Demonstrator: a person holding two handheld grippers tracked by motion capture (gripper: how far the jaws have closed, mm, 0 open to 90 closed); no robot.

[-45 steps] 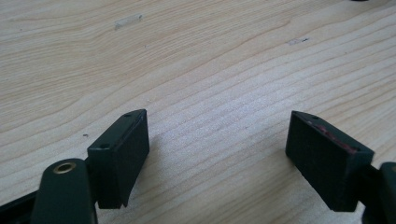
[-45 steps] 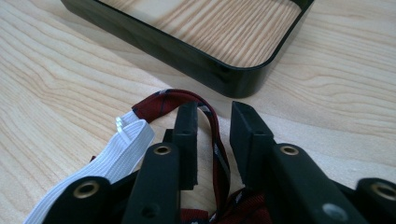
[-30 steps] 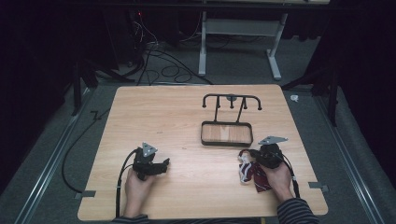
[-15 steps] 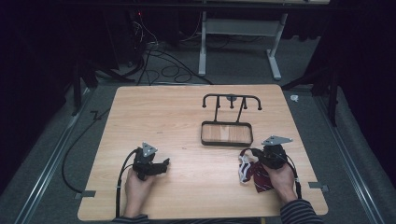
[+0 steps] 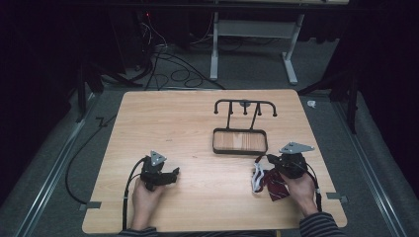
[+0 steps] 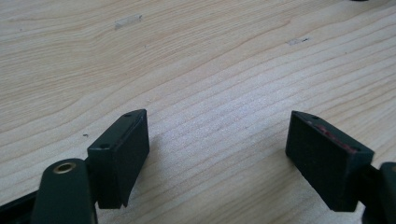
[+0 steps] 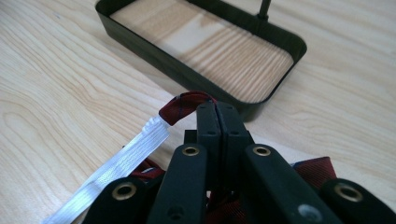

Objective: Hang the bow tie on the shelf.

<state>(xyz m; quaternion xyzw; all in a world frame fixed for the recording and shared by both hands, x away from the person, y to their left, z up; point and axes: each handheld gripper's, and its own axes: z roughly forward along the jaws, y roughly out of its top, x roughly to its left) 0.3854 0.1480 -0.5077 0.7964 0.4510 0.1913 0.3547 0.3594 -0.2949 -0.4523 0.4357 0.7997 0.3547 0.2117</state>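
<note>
A dark red necktie (image 5: 272, 184) with a white band (image 5: 257, 177) lies bunched at the table's front right. My right gripper (image 5: 262, 160) is shut on a fold of the tie (image 7: 187, 103), which sticks out past the pressed-together jaws, and the white band (image 7: 122, 161) trails down to the left. Just beyond it stands a black rack (image 5: 240, 141) with a shallow tray base (image 7: 196, 77) and a hook bar (image 5: 245, 104) on posts. At the front left my left gripper (image 5: 174, 174) rests low over bare wood, jaws wide apart with nothing between them (image 6: 217, 149).
The wooden table (image 5: 188, 123) is bare at the left and back. Dark floor with cables (image 5: 163, 59) and a white desk frame (image 5: 252, 34) lie beyond the far edge. A cable (image 5: 89, 148) hangs off the table's left side.
My right gripper has lifted a little with the tie's fold, drawing the cloth up off the table. The left gripper has stayed where it was.
</note>
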